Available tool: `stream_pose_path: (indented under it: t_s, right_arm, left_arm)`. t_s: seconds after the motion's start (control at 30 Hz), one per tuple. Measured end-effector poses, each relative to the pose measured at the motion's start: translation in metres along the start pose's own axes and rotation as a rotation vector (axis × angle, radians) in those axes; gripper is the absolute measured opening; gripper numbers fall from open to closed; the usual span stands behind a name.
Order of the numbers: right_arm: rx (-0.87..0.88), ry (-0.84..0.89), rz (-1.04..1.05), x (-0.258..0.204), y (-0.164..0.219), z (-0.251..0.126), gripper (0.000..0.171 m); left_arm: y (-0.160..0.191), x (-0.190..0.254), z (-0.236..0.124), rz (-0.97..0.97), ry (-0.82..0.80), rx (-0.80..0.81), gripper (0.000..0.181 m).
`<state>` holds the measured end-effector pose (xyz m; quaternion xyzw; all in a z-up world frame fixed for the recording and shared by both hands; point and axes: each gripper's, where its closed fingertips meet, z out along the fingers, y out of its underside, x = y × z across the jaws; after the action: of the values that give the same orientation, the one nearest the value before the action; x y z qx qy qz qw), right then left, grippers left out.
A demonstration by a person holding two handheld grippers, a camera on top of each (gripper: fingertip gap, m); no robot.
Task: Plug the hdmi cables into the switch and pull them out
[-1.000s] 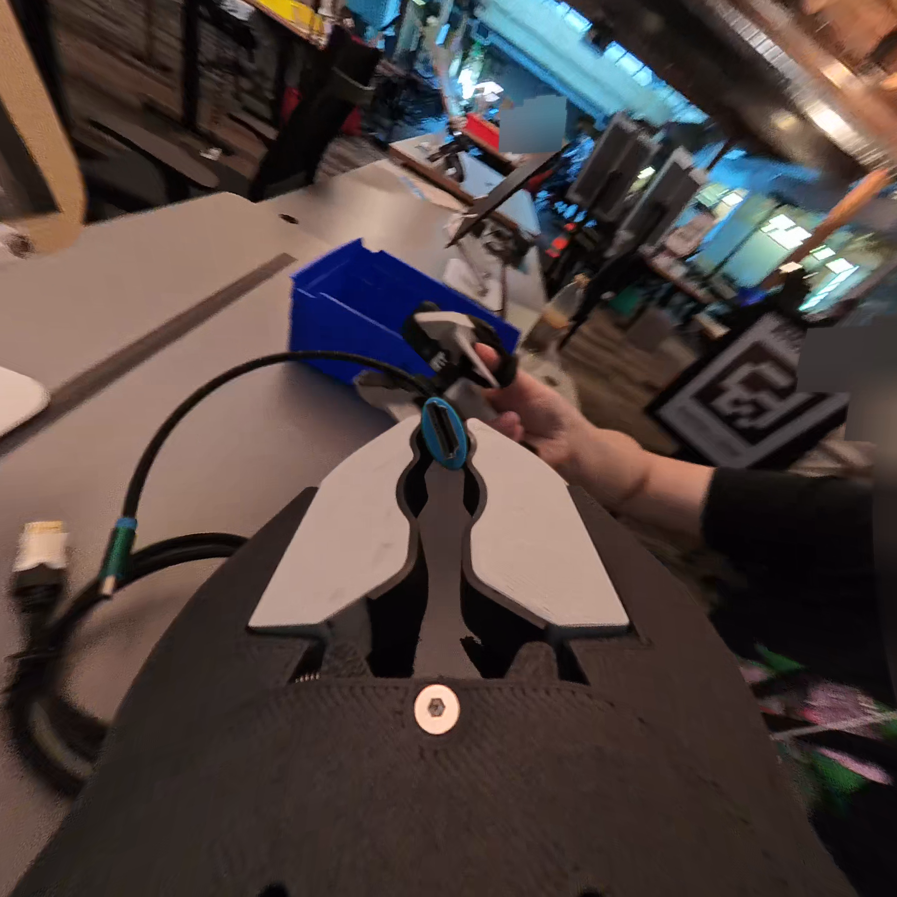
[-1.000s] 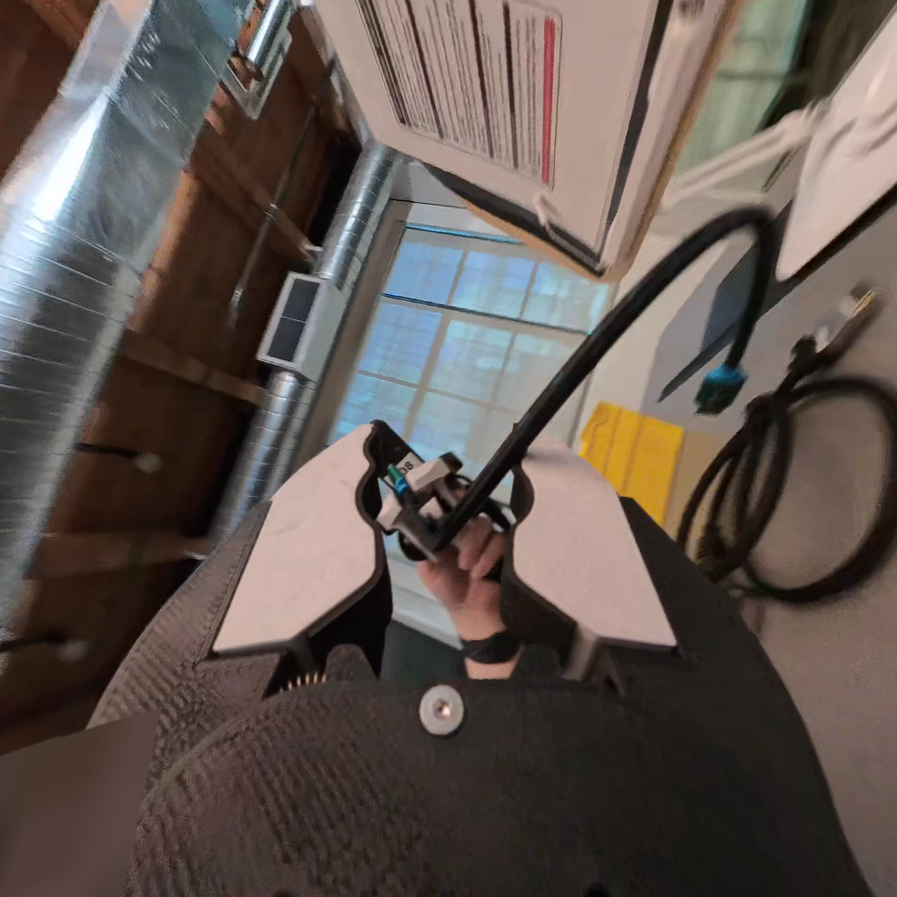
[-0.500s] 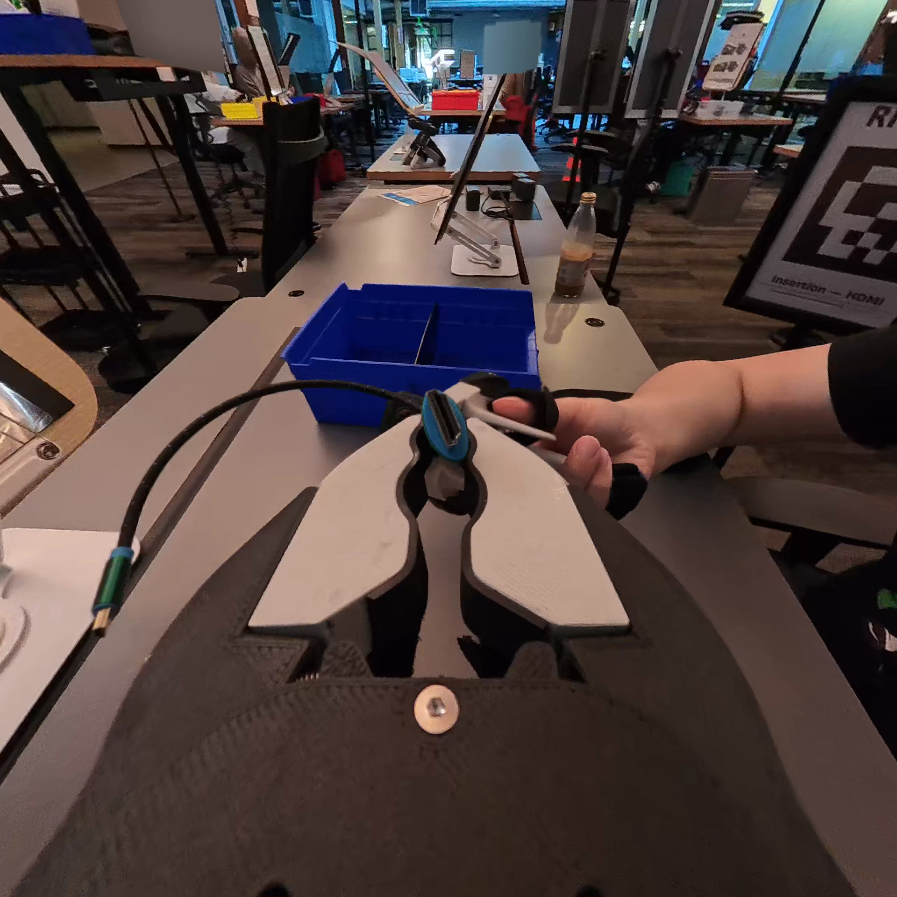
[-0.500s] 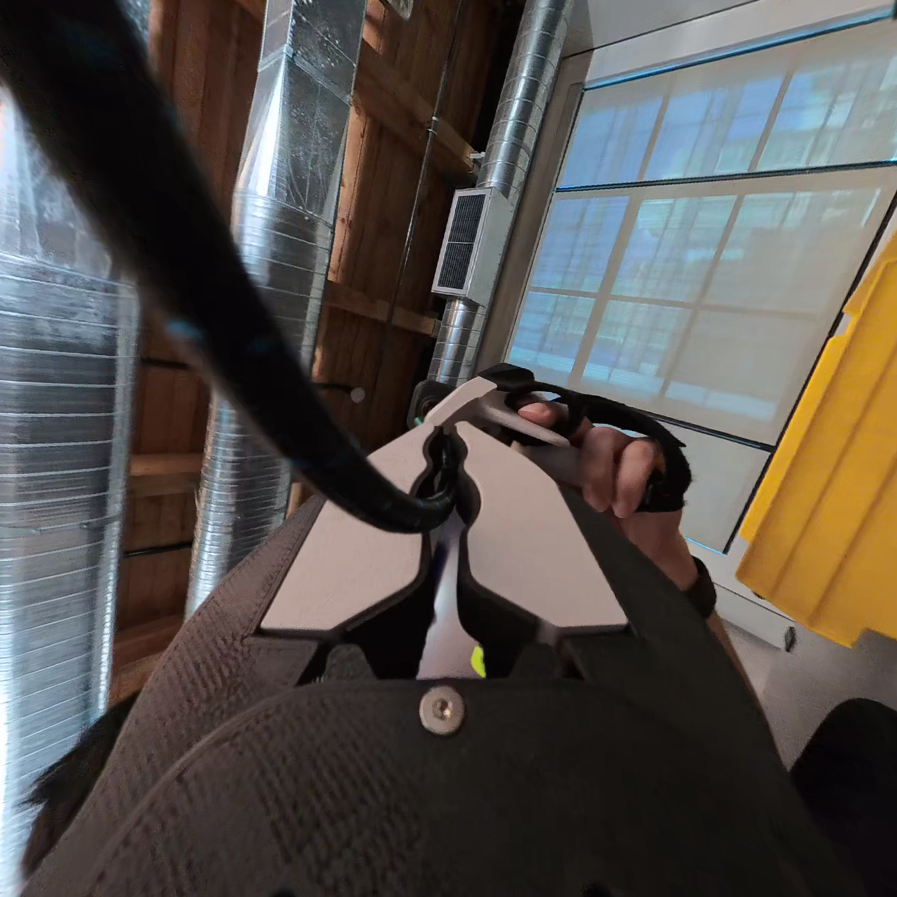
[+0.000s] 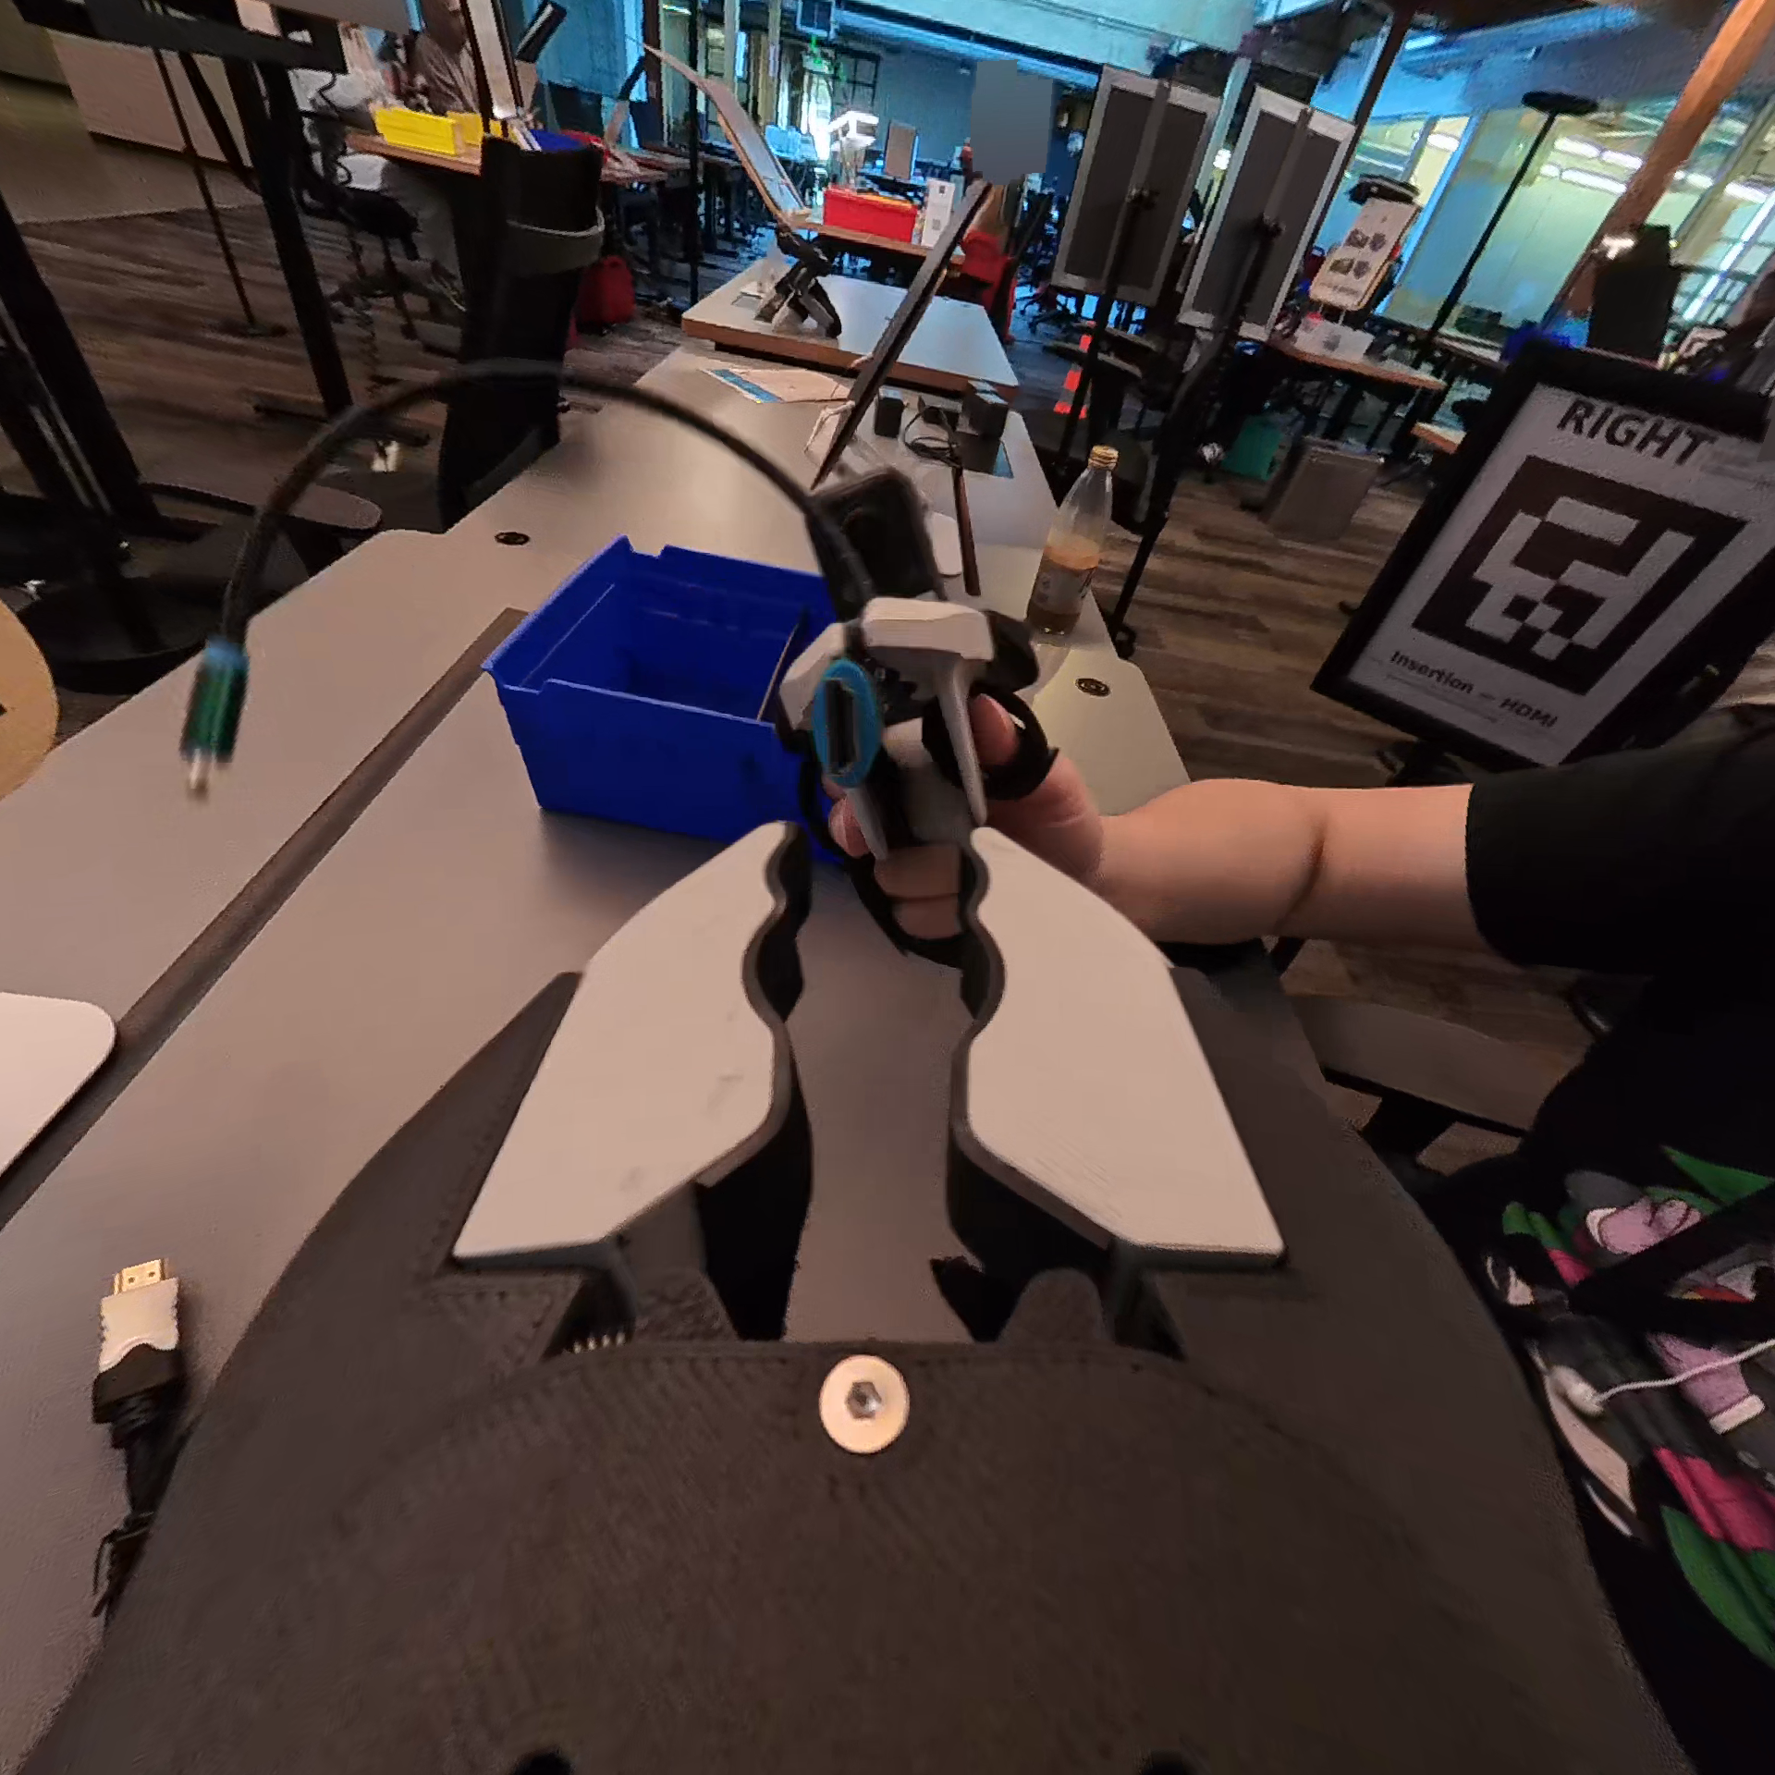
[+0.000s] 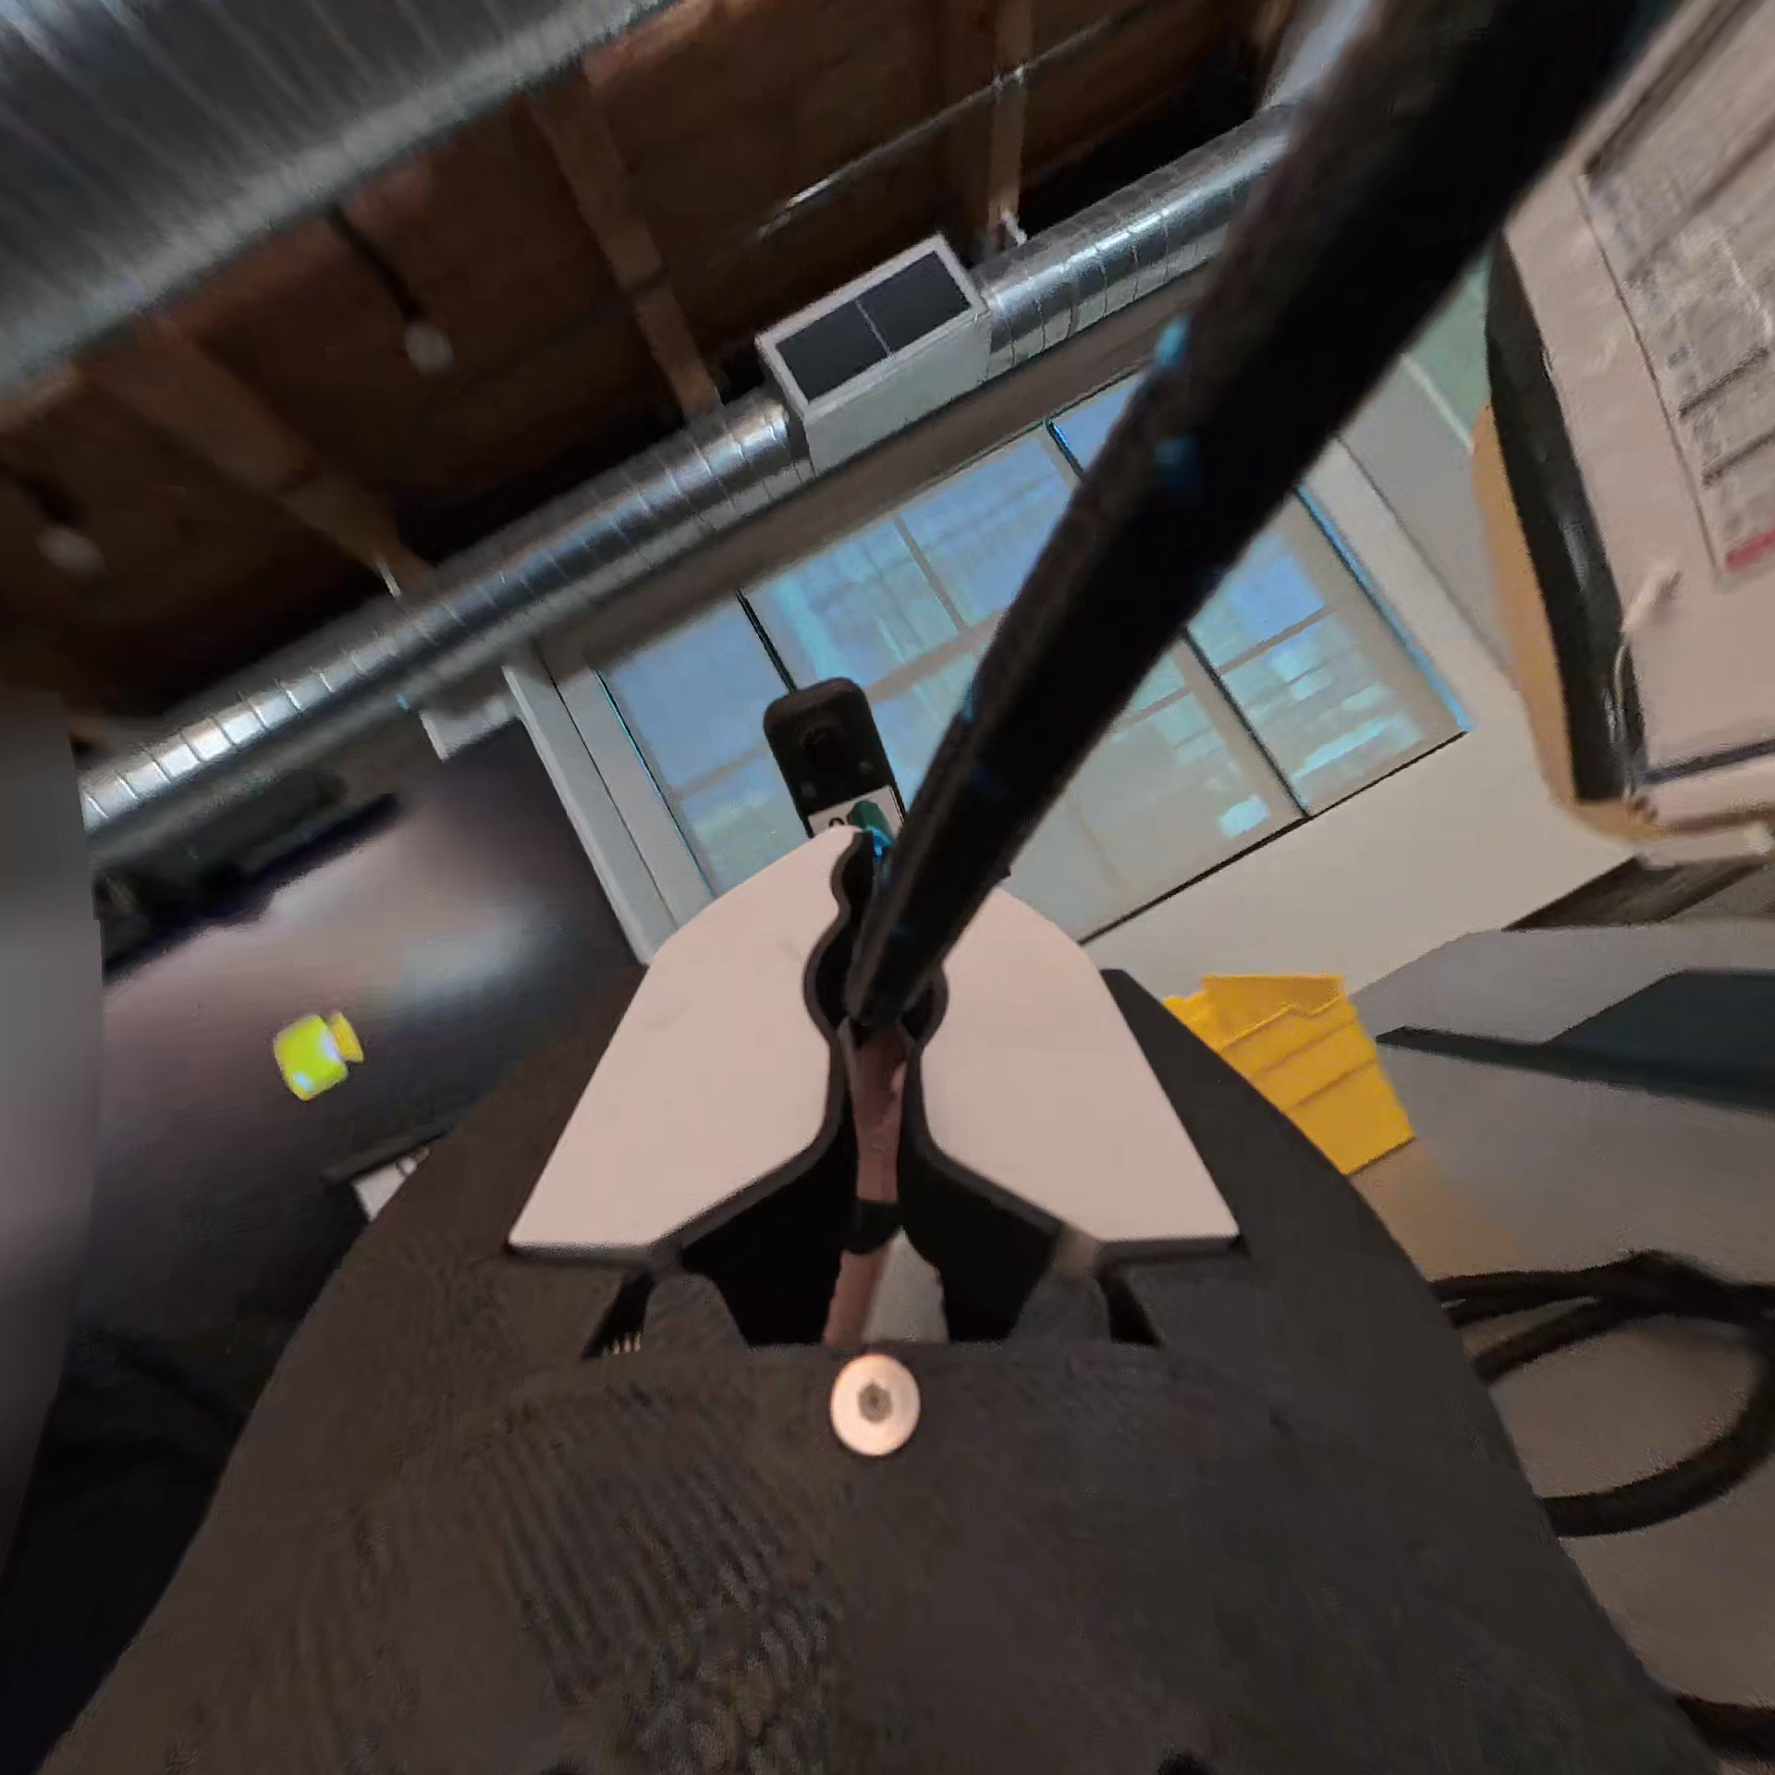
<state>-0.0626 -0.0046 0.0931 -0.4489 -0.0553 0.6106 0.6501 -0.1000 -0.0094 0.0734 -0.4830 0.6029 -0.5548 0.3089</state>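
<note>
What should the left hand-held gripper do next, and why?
Probably lower the left hand-held gripper to the silver-headed plug on the table: its jaws stand open and empty, while the right hand-held gripper is shut on the black cable by the blue-ringed port.

A blue divided bin [image 5: 653, 730] can be seen on the grey table [image 5: 384, 912], just ahead and left of the left tongs [image 5: 879, 845]. A bottle [image 5: 1071, 547] with brown liquid is parked farther ahead, slightly right. A black-framed sign [image 5: 1556, 567] with a blocky black-and-white marker is propped off to the right. A white pad [image 5: 38, 1057] is spotted way off left. By the right tongs [image 6: 893, 922], a yellow bin [image 6: 1297, 1066] is found to the right. Silver ducts [image 6: 480, 615] and a big window [image 6: 1249, 692] are seen beyond.
</note>
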Motion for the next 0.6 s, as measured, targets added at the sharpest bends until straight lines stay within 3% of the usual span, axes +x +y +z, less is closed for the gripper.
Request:
stream_pose_path:
  t_s: [0.07,0.13,0.23,0.37,0.47,0.6]
  right_arm:
    - [-0.061,-0.009,-0.133,-0.009,0.001,0.003,0.004]
    - [-0.124,-0.019,-0.259,-0.017,0.006,0.006,0.003]
    - [-0.197,-0.036,-0.416,-0.026,0.013,0.008,0.004]
    - [-0.236,-0.074,-0.563,-0.036,0.017,0.007,0.004]
    - [-0.195,-0.203,-0.643,-0.058,0.018,0.003,0.004]
    - [-0.265,-0.248,-0.635,-0.060,0.033,0.005,0.051]
  left_arm:
    - [-0.001,0.001,0.001,0.008,-0.017,-0.013,0.042]
    - [0.000,0.003,0.002,0.072,-0.061,-0.045,0.042]
    - [-0.004,0.011,0.002,0.213,-0.124,-0.061,0.016]
    - [-0.007,0.020,0.001,0.431,-0.239,-0.114,0.012]
    - [-0.012,0.040,0.003,0.619,-0.279,-0.155,0.011]
    - [-0.026,0.066,0.001,0.873,-0.382,-0.176,0.010]
